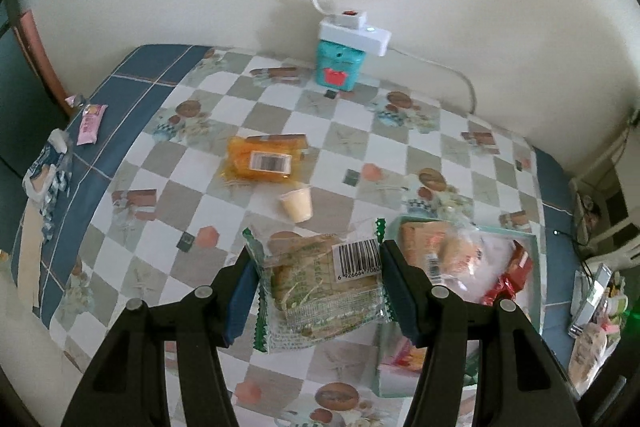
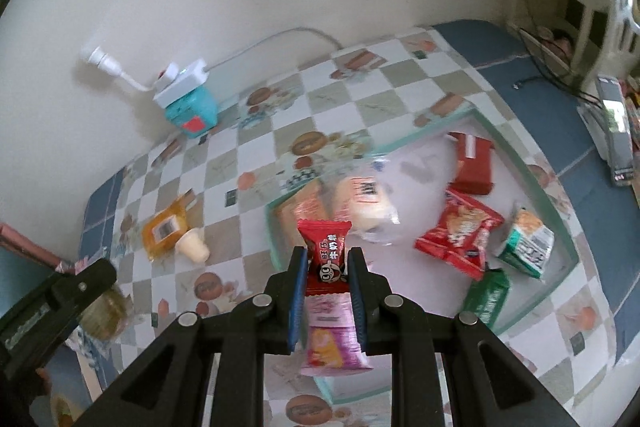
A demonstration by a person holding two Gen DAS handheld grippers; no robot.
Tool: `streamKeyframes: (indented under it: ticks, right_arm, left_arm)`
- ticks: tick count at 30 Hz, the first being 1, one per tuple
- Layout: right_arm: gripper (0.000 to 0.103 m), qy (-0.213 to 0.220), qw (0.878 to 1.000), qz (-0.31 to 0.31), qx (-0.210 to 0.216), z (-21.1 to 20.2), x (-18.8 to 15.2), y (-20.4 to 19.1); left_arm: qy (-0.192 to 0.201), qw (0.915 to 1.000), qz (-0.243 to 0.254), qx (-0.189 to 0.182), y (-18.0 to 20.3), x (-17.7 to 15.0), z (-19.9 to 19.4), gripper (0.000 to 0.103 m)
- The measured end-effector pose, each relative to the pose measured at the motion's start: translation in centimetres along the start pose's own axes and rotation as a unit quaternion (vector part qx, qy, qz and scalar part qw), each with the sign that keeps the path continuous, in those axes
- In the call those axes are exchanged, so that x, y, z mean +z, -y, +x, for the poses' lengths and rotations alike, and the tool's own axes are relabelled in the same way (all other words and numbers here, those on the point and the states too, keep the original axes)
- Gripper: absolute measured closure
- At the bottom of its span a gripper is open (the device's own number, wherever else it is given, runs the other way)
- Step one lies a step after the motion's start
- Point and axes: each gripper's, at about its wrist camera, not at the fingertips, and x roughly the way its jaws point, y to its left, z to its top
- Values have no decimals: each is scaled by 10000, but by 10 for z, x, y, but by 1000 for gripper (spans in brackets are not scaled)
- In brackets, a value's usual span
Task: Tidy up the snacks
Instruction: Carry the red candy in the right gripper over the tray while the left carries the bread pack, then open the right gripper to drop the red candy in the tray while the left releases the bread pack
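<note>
- My left gripper (image 1: 318, 281) clamps one cracker pack (image 1: 320, 287).
- My right gripper (image 2: 328, 267) pinches one red candy (image 2: 325, 251).
- The tray (image 2: 532, 183) holds several snacks; two lie on the worktop (image 1: 200, 187): an orange packet (image 1: 262, 163), a jelly cup (image 1: 297, 205).

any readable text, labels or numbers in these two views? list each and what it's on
"6 926664 7060": digits, partly cut off, under the barcode on the clear cracker packet in the left gripper.
"旺仔 牛奶糖": red candy wrapper in the right gripper.
Orange packet barcode label: too small to read.
Tray snack wrappers: blurred, unreadable.
</note>
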Motion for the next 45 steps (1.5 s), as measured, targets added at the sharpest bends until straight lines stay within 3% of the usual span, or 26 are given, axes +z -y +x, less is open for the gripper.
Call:
streamKeyframes:
  ticks: [15,24,27,40,45]
  right_arm:
    - [81,115,9925,1162,-349,-16,18,97]
    - [81,-88,9894,1370,-475,-5,16,121]
    - [81,-177,9883,1422,-516,2,15,126]
    - [79,-425,9839,1597,-687,20,14,143]
    - [79,-417,9839,1581,-725,19,15,141]
  left_arm:
    - [-124,9939,1012,-411,81,-30,-1,41]
    - [-512,9824,1724,-496,133,-61,29,41]
    - [-448,9798,1893,-464,144,-66,32,41]
    - [-619,9765,1972,-606,156,-67,53,40]
    - [-878,9756,1804,-889,153,-66,57,35]
